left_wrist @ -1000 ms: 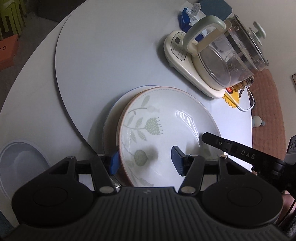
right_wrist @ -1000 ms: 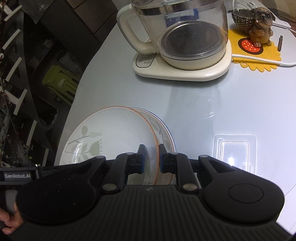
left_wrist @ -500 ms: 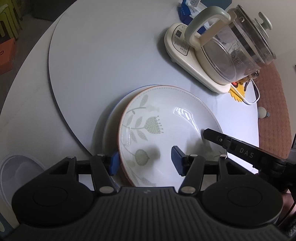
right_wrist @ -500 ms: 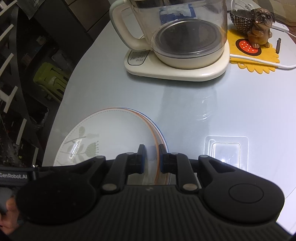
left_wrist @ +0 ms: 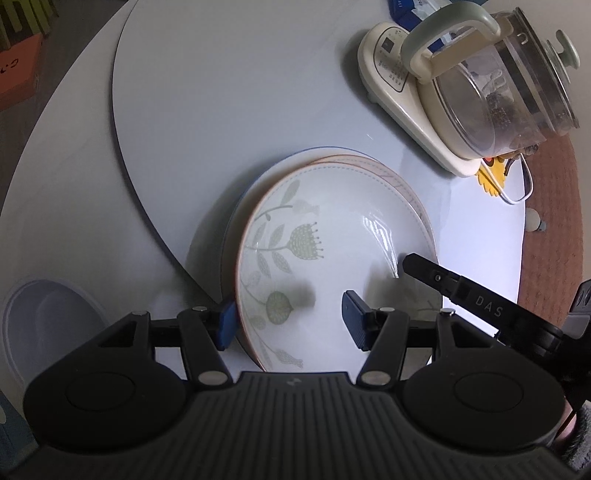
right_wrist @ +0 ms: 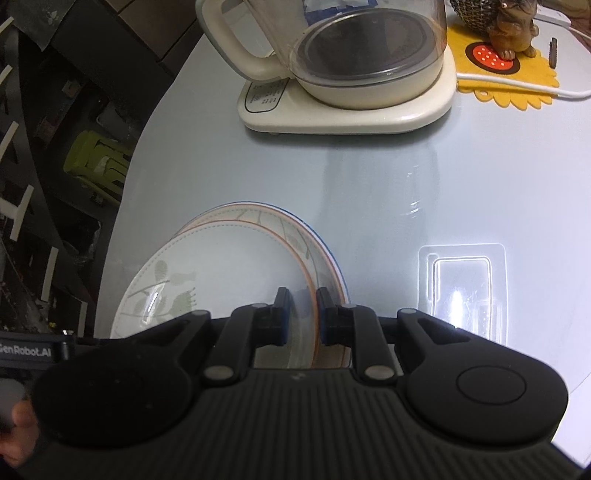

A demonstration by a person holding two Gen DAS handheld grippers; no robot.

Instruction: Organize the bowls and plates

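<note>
On the pale round table [left_wrist: 229, 110], beside the glass kettle [right_wrist: 354, 51], the floral plate [left_wrist: 332, 236] lies atop the plate stack [right_wrist: 328, 258], its rim pinched by the right gripper [right_wrist: 300, 314] and straddled loosely by the spread left gripper [left_wrist: 288, 321]: likely seating it, then gently letting go.

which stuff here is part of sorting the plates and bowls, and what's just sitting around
Job:
floral plate, gripped at its rim by the right gripper
plates under it
white bowl

Lying about:
glass kettle
dog figurine
yellow mat
clear plastic tray
</note>
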